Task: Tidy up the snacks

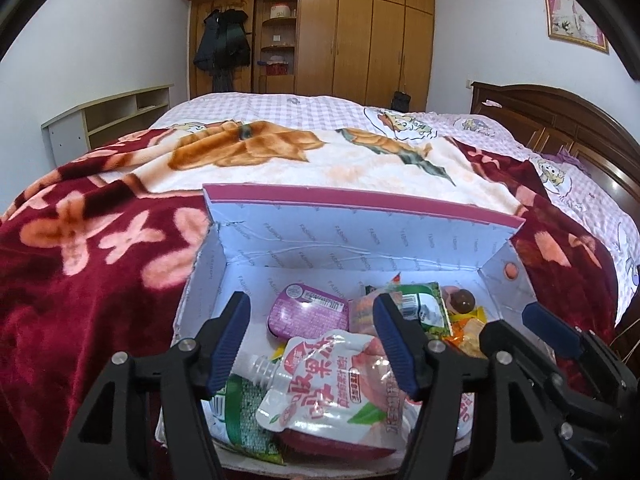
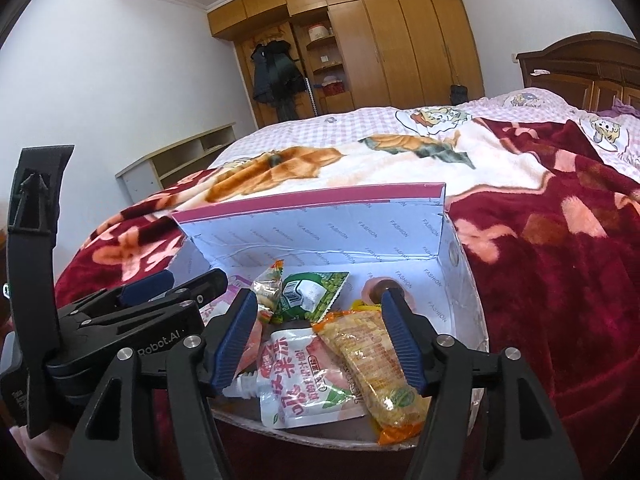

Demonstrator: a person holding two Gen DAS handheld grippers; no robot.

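Several snacks: lie loose in one open white cardboard box with a pink rim (image 1: pixel 360 236) that sits on the dark red flowered fleece blanket (image 1: pixel 80 264) covering the bed; likely gathered there so they stay together on the soft bedding.
Box flap: the far wall stands upright behind the pile, which keeps the top clear for reaching in from the near side.
Top of pile: a white and pink spouted jelly drink pouch (image 1: pixel 340 384) lies flat with its uncapped threaded neck toward the left, resting over a green printed packet (image 1: pixel 240 416) and a dark red item beneath that I cannot identify.
Further in: a purple sealed plastic cup (image 1: pixel 308 310) on its side, a green and white foil packet (image 2: pixel 316 296), a long orange and yellow wrapped snack bar (image 2: pixel 372 364) and a small brown round sweet (image 1: pixel 464 300) near the right wall.
Left gripper (image 1: pixel 316 344): blue pads stand apart, nothing between them pressed; it hangs above the pouch, holding nothing.
Right gripper (image 2: pixel 320 340): jaws likewise spread, empty, poised over the pouch and the bar, just beside the other tool.
Judgement: both tools look freshly clear of the pile, so the snacks in the box seem settled for now.
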